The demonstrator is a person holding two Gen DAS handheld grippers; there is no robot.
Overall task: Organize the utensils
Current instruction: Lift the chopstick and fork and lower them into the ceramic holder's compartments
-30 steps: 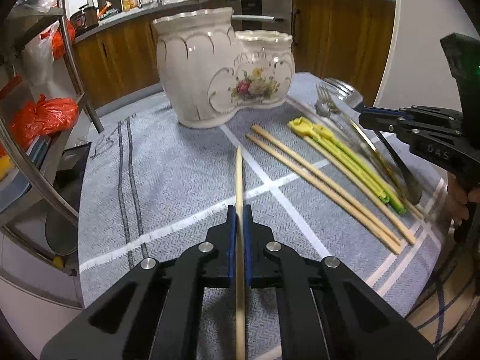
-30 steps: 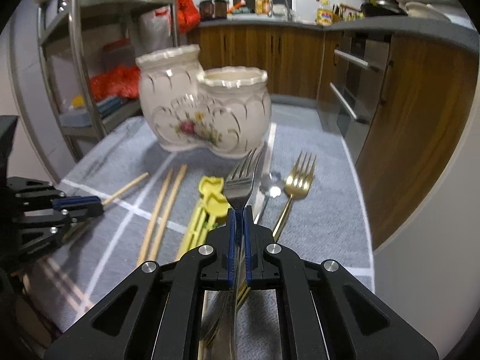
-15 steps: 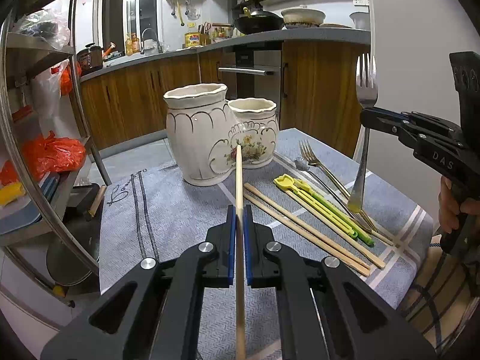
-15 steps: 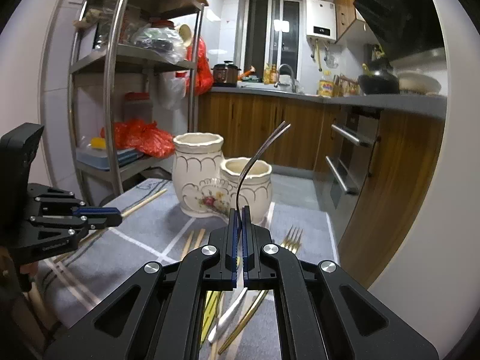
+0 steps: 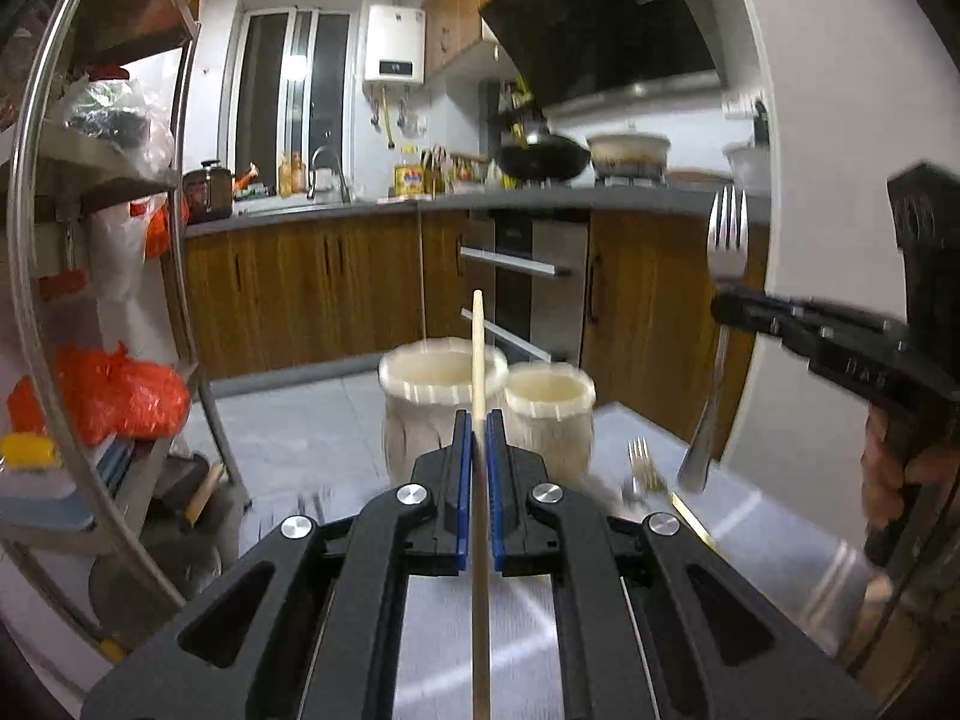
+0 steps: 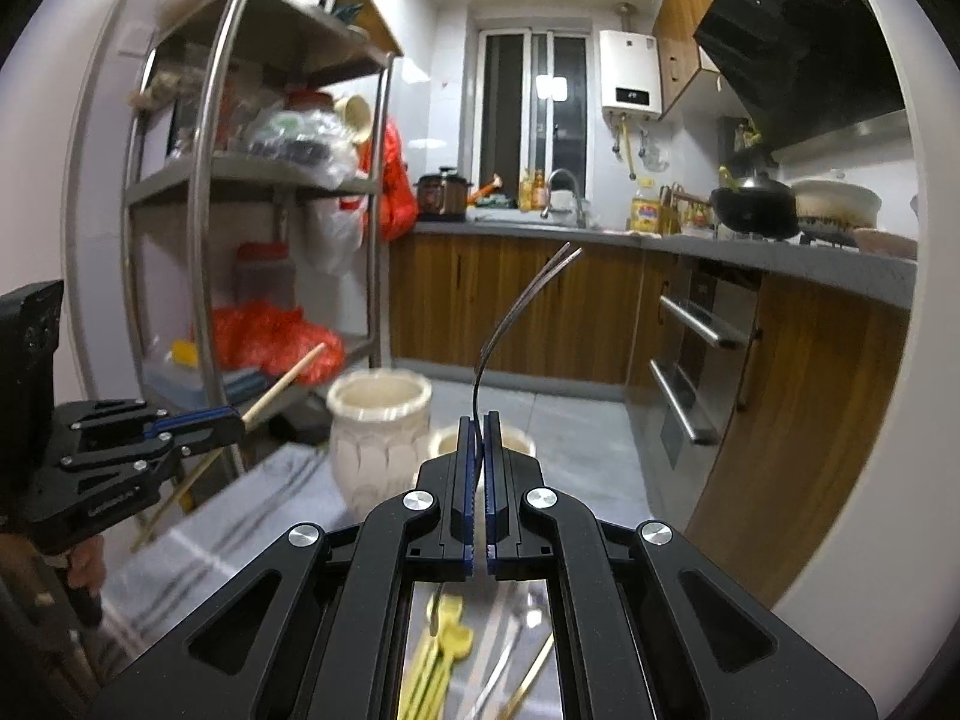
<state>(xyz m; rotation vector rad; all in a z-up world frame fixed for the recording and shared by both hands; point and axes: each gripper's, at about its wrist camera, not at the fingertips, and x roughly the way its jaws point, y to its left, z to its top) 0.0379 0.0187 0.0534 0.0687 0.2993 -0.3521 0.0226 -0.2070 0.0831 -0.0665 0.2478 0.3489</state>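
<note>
Utensil holder [image 5: 486, 402], twin ceramic cups, insides unclear

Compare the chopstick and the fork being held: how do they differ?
The chopstick is pale wood; the fork is silver metal. The chopstick is a straight plain stick; the fork curves and ends in tines. The left tongs grip the chopstick; the right tongs grip the fork. Both are lifted off the table.

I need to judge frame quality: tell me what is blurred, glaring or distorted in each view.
Left wrist view: holder, table fork and cloth are motion-smeared, while the gripper and chopstick are sharp; the shelf pole bows with fisheye. Right wrist view: the window lamp glares, the holder is soft, and the held fork is sharp.
</note>
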